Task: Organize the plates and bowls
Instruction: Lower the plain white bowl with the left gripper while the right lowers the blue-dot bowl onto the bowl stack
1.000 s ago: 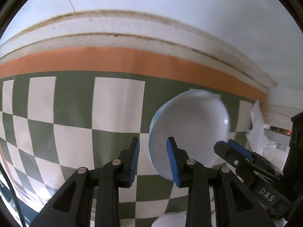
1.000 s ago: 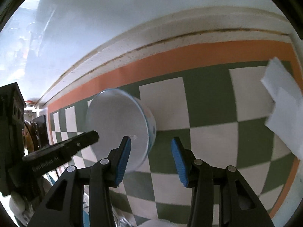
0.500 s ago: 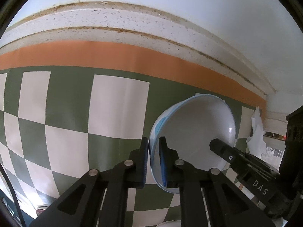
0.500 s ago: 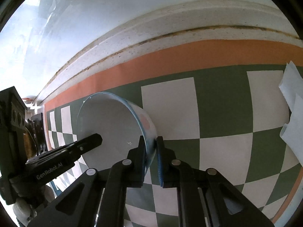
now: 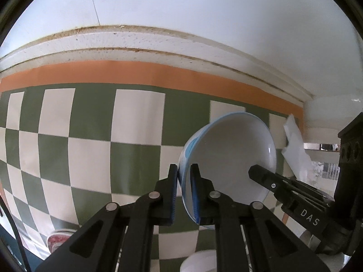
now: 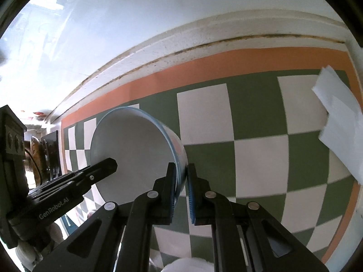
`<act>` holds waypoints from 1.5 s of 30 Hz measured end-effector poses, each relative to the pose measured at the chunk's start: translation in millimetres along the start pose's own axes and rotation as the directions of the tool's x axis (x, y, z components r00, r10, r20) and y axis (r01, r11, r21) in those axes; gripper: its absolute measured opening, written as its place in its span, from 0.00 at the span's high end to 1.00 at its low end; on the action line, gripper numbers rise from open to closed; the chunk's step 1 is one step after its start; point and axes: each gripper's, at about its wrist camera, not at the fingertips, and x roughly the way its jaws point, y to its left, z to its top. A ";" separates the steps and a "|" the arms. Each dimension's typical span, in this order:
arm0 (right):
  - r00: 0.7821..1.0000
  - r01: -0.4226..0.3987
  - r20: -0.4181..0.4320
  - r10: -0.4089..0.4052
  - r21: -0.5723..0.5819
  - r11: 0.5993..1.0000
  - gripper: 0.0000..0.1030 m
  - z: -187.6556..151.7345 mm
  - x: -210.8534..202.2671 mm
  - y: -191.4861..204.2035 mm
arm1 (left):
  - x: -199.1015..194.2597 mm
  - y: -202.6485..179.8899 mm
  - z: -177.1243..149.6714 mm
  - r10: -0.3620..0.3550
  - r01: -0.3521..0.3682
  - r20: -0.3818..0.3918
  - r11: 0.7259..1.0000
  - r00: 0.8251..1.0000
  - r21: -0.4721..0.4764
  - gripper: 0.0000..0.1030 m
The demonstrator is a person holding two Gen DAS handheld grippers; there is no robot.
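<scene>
The bowl [image 5: 229,156] is up in the air above the checked cloth [image 5: 90,154], tipped on its side. The left gripper [image 5: 183,188] is pinched tight on one side of the rim, and the right gripper [image 6: 181,185] is pinched tight on the other side. Two grips likely keep the smooth bowl from slipping or swinging. Another white dish [image 5: 199,260] sits below, maybe where the bowl will go.
</scene>
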 end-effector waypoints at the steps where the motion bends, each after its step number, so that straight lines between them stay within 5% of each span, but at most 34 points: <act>1: 1.000 0.000 0.004 0.000 -0.001 1.000 0.89 -2.8 -4.7 0.1 | -3.8 -2.7 -3.5 -0.001 0.001 0.005 1.000 1.000 0.008 0.91; 22: 0.995 -0.012 0.099 0.008 0.036 0.999 0.89 -147.9 -87.1 -11.0 | -52.4 -45.7 -123.9 -0.022 0.015 0.039 0.984 0.999 0.180 0.91; 36: 1.000 0.004 0.023 -0.005 0.069 0.998 0.89 -231.0 -65.0 -39.6 | -22.5 -39.9 -194.7 0.000 0.011 -0.054 0.979 0.999 0.204 0.91; 45: 1.000 0.011 -0.003 -0.011 0.086 0.996 0.89 -245.0 -46.9 -53.6 | 4.6 -37.8 -211.4 0.033 -0.011 -0.109 0.981 0.994 0.194 0.91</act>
